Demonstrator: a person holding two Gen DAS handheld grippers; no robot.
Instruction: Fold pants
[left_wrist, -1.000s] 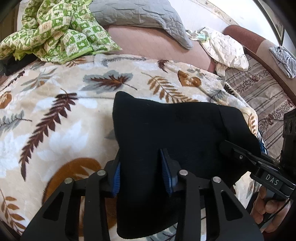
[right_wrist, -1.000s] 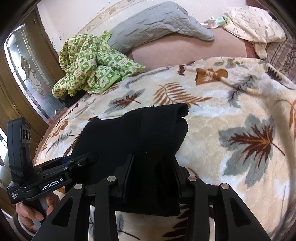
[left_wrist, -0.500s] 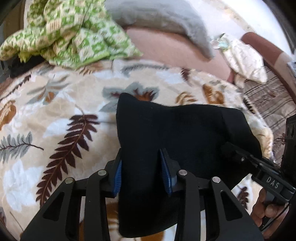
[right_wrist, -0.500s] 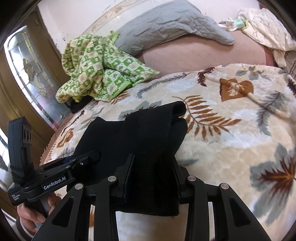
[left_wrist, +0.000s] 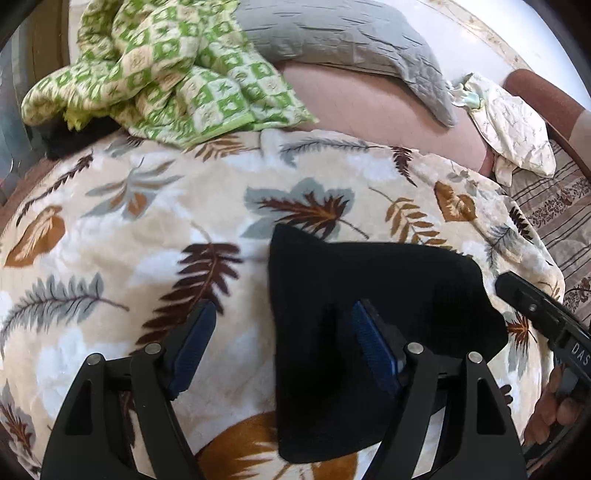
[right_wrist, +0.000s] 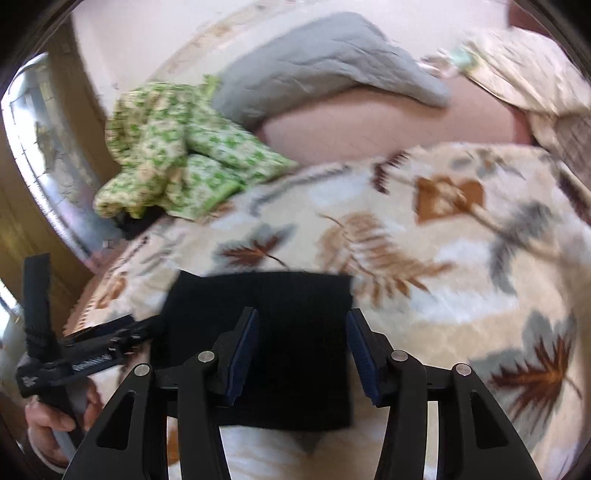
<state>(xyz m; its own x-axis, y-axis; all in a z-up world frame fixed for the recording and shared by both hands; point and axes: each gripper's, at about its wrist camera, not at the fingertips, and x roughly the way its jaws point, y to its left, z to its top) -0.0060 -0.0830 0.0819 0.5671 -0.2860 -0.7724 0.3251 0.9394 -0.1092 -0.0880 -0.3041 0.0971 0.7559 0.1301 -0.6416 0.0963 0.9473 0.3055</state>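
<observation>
A leaf-print blanket (left_wrist: 147, 229) covers the bed, with the folded black pants (left_wrist: 369, 295) lying flat on it, while the left gripper (left_wrist: 282, 336) and the right gripper (right_wrist: 301, 347) both hold their fingers spread apart over the cloth, gripping nothing.

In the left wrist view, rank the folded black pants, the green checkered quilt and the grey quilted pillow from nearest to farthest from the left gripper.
1. Folded black pants: directly under the open left gripper, on the leaf-print blanket.
2. Green checkered quilt: far left, beyond the blanket.
3. Grey quilted pillow: farthest, against the wall, centre right.
</observation>
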